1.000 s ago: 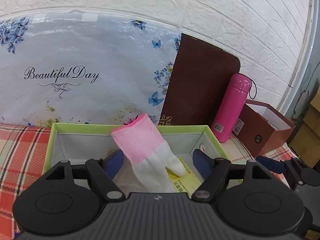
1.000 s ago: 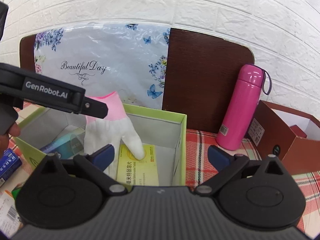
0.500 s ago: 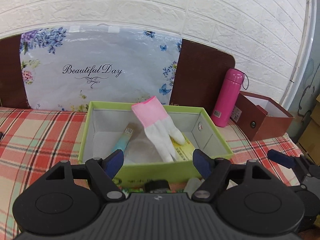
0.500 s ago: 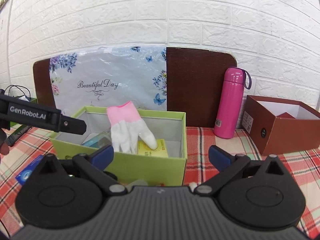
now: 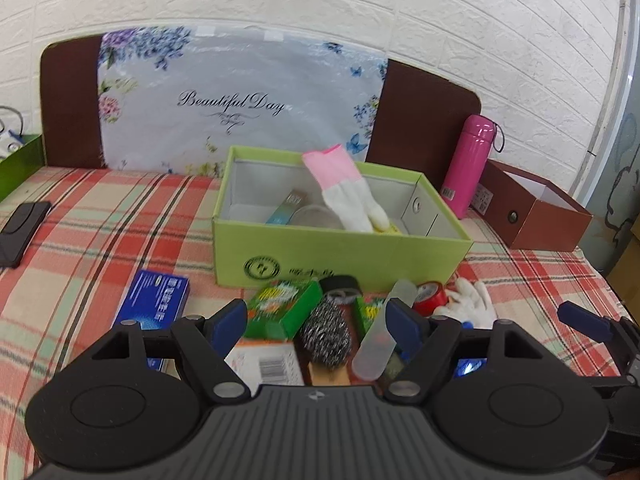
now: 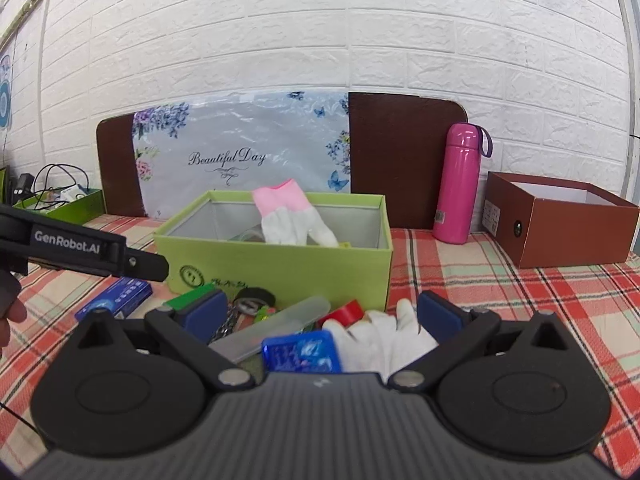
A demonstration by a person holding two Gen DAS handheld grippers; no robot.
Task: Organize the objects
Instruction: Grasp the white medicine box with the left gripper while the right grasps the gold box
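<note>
A green box (image 5: 340, 240) stands mid-table with a pink-cuffed white glove (image 5: 344, 192) leaning out of it over a tube and a yellow packet. My left gripper (image 5: 316, 320) is open and holds nothing; it hovers over loose things before the box: a green packet (image 5: 284, 308), a steel scourer (image 5: 326, 334) and a clear tube (image 5: 384, 332). My right gripper (image 6: 324, 314) is open too, above a white glove (image 6: 384, 340), a blue packet (image 6: 302, 354) and a red tape roll (image 6: 344, 312). The green box (image 6: 280, 264) lies just beyond.
A pink bottle (image 6: 460, 188) and an open brown box (image 6: 560, 232) stand at the right. A floral board (image 6: 240, 152) leans on the brick wall. On the plaid cloth lie a blue carton (image 5: 154, 300) and, far left, a black phone (image 5: 20, 232).
Both grippers have drawn back from the green box, so it looks smaller and the clutter in front of it has come into view. The pink-cuffed glove stays in the box.
</note>
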